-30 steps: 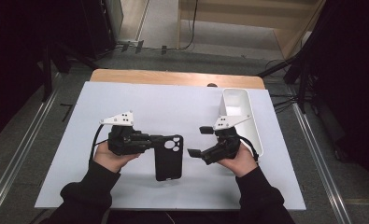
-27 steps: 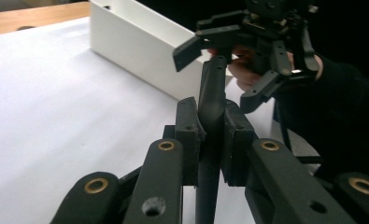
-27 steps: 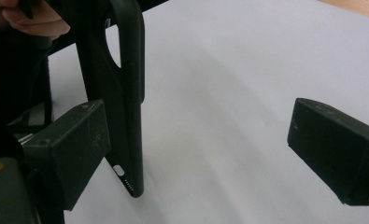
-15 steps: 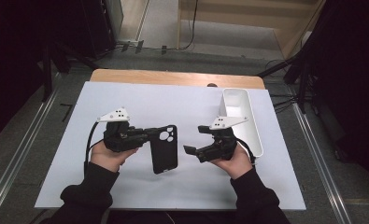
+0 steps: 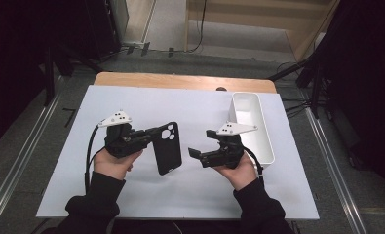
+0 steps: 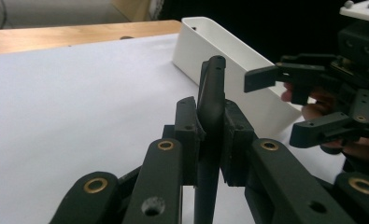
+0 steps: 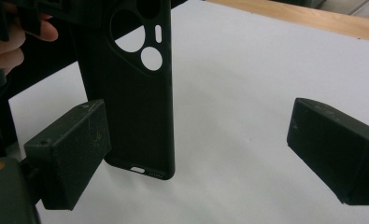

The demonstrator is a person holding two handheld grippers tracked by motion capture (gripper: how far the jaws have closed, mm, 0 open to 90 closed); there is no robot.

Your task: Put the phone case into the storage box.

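High view: the left gripper pinches a black phone case by its top edge near the camera cut-outs, and the case hangs over the middle of the white surface, its lower end toward the near edge. The right gripper sits just beside the case on its right, jaws spread and pointing at it, not touching. A white bin stands along the right edge of the surface, behind the right hand.

In the left gripper view, the case stands edge-on between the two pads, which press on both its faces; the right gripper shows farther off with a wide gap between its jaws, in front of the bin.

In the right gripper view, the case hangs upright with its back showing, cut-outs at the top and port openings at the bottom, clear of the surface. It sits beyond the left-hand jaw.
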